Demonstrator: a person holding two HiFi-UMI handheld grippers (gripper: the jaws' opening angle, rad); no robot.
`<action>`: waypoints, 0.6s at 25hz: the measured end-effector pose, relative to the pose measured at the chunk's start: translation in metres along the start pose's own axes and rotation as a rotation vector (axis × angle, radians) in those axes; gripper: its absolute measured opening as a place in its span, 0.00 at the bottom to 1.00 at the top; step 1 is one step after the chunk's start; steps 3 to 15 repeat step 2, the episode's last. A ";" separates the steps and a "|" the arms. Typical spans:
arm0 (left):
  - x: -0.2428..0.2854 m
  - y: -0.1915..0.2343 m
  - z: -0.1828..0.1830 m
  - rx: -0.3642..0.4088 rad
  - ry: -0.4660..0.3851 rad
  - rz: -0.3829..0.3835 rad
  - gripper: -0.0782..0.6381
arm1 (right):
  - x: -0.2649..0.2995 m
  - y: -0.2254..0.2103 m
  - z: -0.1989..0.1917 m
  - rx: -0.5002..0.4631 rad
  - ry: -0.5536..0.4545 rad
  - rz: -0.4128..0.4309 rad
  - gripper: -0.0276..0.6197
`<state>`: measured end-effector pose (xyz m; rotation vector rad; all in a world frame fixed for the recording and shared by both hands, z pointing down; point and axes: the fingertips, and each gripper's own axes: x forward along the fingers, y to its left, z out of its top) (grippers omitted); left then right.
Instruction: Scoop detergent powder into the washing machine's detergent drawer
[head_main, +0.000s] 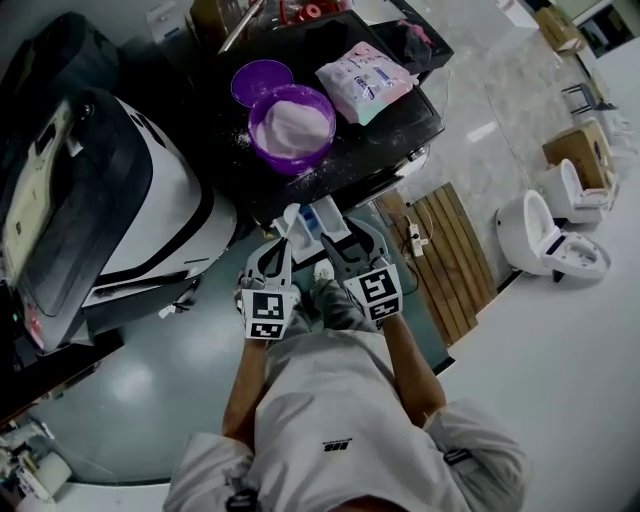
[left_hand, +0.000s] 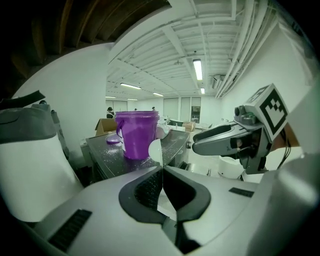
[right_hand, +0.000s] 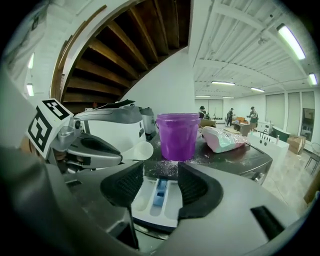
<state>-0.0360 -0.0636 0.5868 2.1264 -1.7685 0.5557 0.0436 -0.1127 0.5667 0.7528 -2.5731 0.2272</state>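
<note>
While left claw (left_hand: 162, 171) grips white scoop (left_hand: 155, 150), right claw (right_hand: 161, 174) open near drawer (right_hand: 145, 199)

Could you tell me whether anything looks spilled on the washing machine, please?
Yes: white powder lies scattered on the dark machine top around the purple bucket, mostly at its left, perhaps dropped from the scoop in the left tongs.

Dim overall; ceiling strip lights (left_hand: 198, 69) bright; fisheye edges dark, warped.
</note>
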 end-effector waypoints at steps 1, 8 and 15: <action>0.005 -0.001 0.003 0.002 0.002 0.004 0.13 | 0.002 -0.006 0.001 0.000 0.000 0.009 0.37; 0.009 -0.002 0.005 0.004 0.004 0.009 0.13 | 0.004 -0.011 0.002 -0.001 0.000 0.018 0.37; 0.009 -0.002 0.005 0.004 0.004 0.009 0.13 | 0.004 -0.011 0.002 -0.001 0.000 0.018 0.37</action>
